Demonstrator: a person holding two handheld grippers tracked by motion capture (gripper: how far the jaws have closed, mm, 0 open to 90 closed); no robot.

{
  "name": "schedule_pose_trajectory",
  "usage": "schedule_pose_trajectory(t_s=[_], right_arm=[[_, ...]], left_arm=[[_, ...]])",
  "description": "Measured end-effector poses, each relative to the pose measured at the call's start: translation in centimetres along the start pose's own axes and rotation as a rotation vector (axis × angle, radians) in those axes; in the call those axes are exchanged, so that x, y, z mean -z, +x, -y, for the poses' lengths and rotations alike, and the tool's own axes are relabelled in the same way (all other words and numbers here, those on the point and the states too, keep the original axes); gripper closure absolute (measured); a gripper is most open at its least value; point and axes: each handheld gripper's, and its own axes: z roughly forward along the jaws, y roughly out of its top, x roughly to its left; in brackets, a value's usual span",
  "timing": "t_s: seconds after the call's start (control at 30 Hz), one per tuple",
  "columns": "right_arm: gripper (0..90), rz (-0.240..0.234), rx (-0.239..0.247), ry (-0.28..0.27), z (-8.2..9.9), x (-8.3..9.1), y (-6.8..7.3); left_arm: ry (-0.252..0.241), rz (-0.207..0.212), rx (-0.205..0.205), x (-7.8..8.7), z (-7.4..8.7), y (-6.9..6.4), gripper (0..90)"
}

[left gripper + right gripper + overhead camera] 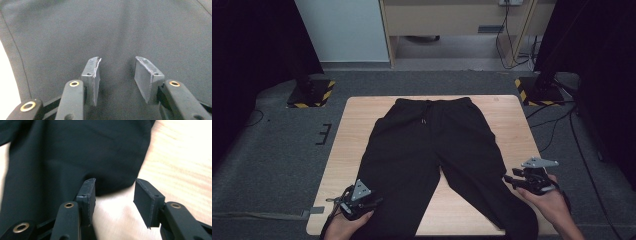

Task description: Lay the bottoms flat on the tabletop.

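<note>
One pair of black trousers [432,160] is lying flat on the counter [357,130], not yet folded. Left hand-held gripper [374,201] is hovering spread over one leg; right hand-held gripper [509,179], jaws spread, is approaching the other's edge.

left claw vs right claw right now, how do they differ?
The left claw sits at the near left corner of the table, its jaws over the black trousers; the right claw is at the right side, by the outer edge of the other leg, jaws over bare wood. The left claw view has fabric behind its jaws; the right claw view has a fabric edge. Both stand open with nothing between the jaws.
</note>
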Motion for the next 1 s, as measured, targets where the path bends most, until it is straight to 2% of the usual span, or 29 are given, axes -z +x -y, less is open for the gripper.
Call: schedule_pose_trajectory(t_s=[0.13, 0.23, 0.37, 0.43, 0.47, 0.6, 0.7, 0.83, 0.93, 1.0], right_arm=[[48.6, 0.03, -0.044, -0.006, -1.0, -2.2, -0.7], [46.4, 0.049, -0.067, 0.012, -1.2, -3.6, -0.9], [44.0, 0.06, -0.057, 0.056, -1.2, -4.9, -0.6], [45.3, 0.066, -0.046, 0.054, -1.3, -5.1, -0.4], [47.7, 0.068, -0.042, 0.055, -1.3, -5.1, -0.2], [71.7, 0.035, -0.033, 0.067, -1.4, -4.8, 0.1], [86.0, 0.002, -0.024, 0.073, -1.5, -4.9, 0.3], [87.4, 0.012, -0.004, 0.088, -1.8, -5.0, 0.0], [87.5, 0.041, -0.001, 0.097, -2.3, -5.0, -1.0], [87.5, 0.053, -0.016, 0.095, -2.7, -5.0, -1.8]], left_arm=[[0.002, 0.001, 0.0, 0.0, 0.0, 0.0, 54.7], [0.001, -0.001, 0.002, -0.1, -0.1, 0.1, 54.7], [-0.003, -0.003, 0.004, -0.1, 0.0, 0.1, 54.6], [-0.007, -0.003, 0.005, -0.1, 0.0, 0.1, 54.5], [-0.008, -0.003, 0.005, -0.1, 0.0, 0.1, 54.4], [-0.007, -0.004, 0.005, -0.1, 0.0, 0.1, 54.4], [-0.006, -0.004, 0.005, -0.1, 0.0, 0.1, 54.3], [-0.005, -0.004, 0.007, -0.1, 0.0, 0.1, 54.2], [-0.005, -0.004, 0.008, -0.1, 0.0, 0.1, 54.1], [-0.005, -0.004, 0.008, -0.1, 0.0, 0.1, 54.1]])
